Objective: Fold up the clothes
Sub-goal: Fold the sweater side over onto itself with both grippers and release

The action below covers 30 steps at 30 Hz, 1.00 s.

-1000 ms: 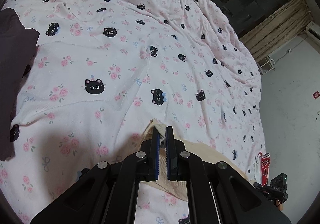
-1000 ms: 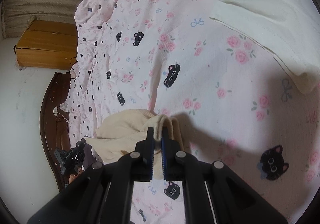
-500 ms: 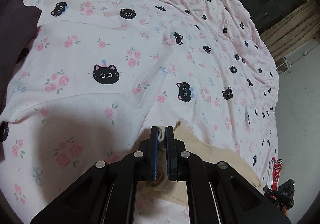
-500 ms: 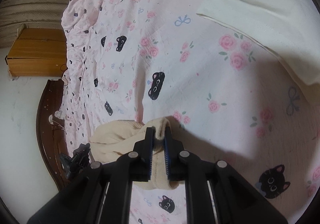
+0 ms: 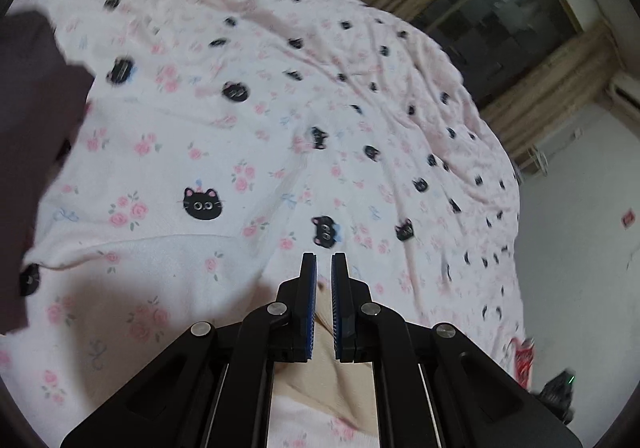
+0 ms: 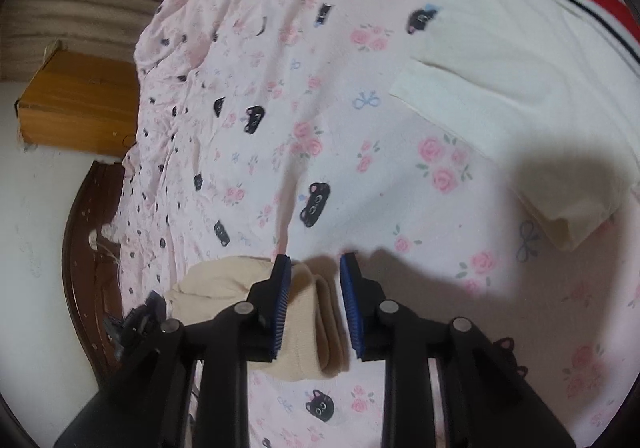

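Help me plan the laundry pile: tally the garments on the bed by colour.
Beige garment: 1
White and red garment: 1
Dark purple garment: 1
Total: 3

A pink bedsheet [image 5: 248,152] printed with black cat faces and roses is spreading over the bed ahead of the left hand-held gripper [image 5: 324,262], and beige curtains [image 5: 552,88] are hanging beside a dark window [image 5: 496,20] far ahead to its right. Far to the left of the right hand-held gripper [image 6: 314,262], a wooden cabinet [image 6: 80,100] is standing against the wall, and a dark wooden bed frame [image 6: 80,248] is curving along the sheet's edge.
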Each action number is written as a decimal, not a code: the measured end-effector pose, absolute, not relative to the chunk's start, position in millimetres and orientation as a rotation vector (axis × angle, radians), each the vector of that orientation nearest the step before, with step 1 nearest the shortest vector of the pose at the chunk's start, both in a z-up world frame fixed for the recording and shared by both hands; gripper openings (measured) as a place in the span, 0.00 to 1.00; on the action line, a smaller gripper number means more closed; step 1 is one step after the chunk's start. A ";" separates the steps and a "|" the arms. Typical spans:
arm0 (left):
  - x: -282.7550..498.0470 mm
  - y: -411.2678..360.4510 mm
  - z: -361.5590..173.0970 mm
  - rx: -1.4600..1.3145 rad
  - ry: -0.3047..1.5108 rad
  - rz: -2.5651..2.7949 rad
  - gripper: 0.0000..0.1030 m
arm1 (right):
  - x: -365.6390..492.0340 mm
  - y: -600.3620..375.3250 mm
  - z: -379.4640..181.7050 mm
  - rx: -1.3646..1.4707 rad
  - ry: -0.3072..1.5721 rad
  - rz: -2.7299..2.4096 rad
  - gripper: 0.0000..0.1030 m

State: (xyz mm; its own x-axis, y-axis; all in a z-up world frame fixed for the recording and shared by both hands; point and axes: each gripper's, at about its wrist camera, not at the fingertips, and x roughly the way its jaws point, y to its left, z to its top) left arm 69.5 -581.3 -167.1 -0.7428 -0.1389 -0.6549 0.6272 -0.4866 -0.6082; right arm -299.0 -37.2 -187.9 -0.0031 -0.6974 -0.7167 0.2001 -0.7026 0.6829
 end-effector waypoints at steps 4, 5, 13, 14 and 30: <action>62.3 -548.8 -162.5 0.828 1.159 -2.322 0.04 | -281.9 -53.0 -168.0 1.564 -0.362 -1.756 0.27; 60.5 -540.7 -161.4 0.849 1.140 -2.341 0.04 | -277.9 -56.9 -165.7 1.555 -0.332 -1.742 0.27; 45.0 -486.4 -161.6 1.005 1.012 -2.443 0.04 | -256.2 -92.7 -157.3 1.553 -0.173 -1.688 0.27; 42.6 -483.7 -165.2 1.021 1.009 -2.441 0.04 | -257.6 -100.3 -158.7 1.573 -0.158 -1.682 0.27; 27.2 -480.4 -201.8 1.126 1.085 -2.388 0.04 | -282.7 -164.6 -181.1 1.837 0.092 -1.767 0.34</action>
State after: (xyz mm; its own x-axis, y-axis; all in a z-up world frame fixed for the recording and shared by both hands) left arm 27.2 -480.4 -201.8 -0.6544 0.0564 -0.7540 0.5307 -0.6761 -0.5112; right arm -282.7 -164.6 -181.1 0.1191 -0.3388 -0.9333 0.4338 -0.8278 0.3559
